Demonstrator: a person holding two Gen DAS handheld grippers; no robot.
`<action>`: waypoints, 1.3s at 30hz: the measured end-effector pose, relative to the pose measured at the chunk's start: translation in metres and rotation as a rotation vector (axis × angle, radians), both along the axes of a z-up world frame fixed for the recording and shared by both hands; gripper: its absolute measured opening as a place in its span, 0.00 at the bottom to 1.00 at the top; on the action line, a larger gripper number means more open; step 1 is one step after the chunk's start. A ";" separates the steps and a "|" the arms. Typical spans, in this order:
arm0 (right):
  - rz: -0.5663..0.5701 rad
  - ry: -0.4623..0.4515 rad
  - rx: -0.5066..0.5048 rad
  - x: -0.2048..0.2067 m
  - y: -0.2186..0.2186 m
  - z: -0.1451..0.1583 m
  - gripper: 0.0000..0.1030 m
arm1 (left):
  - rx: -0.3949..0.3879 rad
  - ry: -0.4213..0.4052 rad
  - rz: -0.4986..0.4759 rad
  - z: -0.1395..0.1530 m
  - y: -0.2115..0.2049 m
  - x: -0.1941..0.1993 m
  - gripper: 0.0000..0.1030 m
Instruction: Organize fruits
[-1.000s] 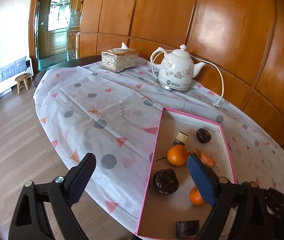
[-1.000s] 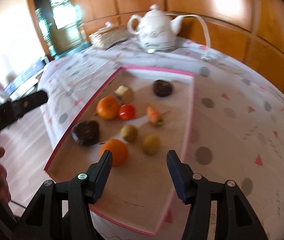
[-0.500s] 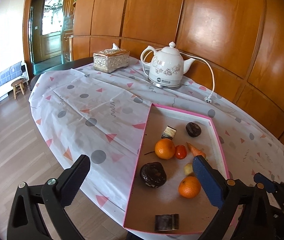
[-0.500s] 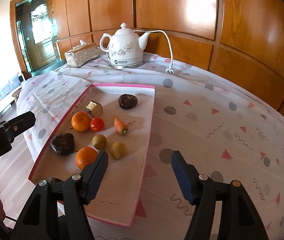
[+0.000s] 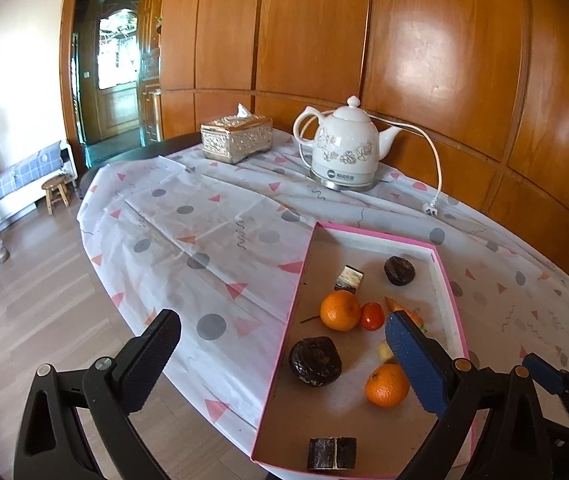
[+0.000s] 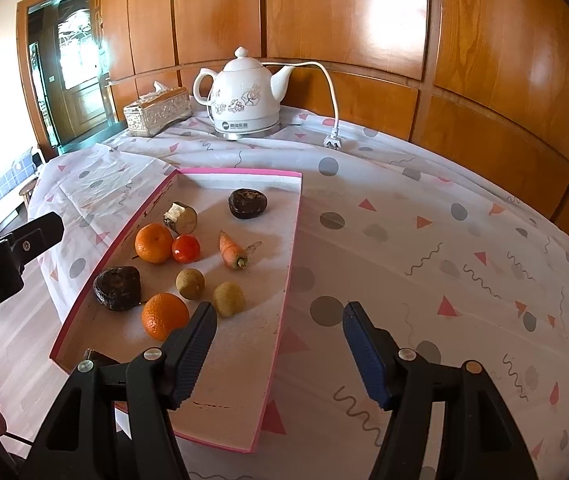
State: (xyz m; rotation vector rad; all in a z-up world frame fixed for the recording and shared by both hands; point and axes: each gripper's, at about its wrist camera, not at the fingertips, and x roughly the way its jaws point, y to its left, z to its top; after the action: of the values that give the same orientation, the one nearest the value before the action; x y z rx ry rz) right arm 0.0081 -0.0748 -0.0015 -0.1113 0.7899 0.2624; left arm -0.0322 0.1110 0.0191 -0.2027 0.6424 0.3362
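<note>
Two pairs of tongs hover over the near edge of the bench, both spread wide and grasping nothing. The left tongs hang above the bench's near-left edge, one finger over the floor and the blue-padded finger over the pink-rimmed tray. The right tongs straddle the tray's right wall, dark finger over the tray floor, blue finger over the tablecloth.

Fruits and odd pieces lie loose on the tray floor. In the right wrist view, a far orange touches a small red tomato; a short carrot lies just to their right, apart from both. Two small brownish-green round fruits sit nearer, side by side but not touching. A near orange sits just beside the dark finger's tip, with a dark wrinkled lump close on its left. Another dark lump rests near the tray's far wall, and a cut pale-and-brown chunk lies just behind the far orange. In the left wrist view a dark rectangular block sits at the tray's near edge.

Beyond the tray – well apart from it – stand a white floral kettle on its base, its plug lying on the cloth, and an ornate tissue box.
</note>
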 end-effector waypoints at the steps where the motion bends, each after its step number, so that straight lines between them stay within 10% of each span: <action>1: -0.002 -0.001 0.002 0.000 0.000 0.000 0.65 | 0.005 -0.002 0.003 0.000 0.000 0.000 1.00; 39: -0.012 -0.010 0.012 0.001 0.001 0.000 0.65 | 0.025 -0.027 -0.013 -0.001 -0.006 -0.004 0.99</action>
State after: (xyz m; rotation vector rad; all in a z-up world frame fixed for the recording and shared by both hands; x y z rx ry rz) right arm 0.0089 -0.0739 -0.0019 -0.0964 0.7783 0.2552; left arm -0.0358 0.1053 0.0178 -0.1787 0.6119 0.3283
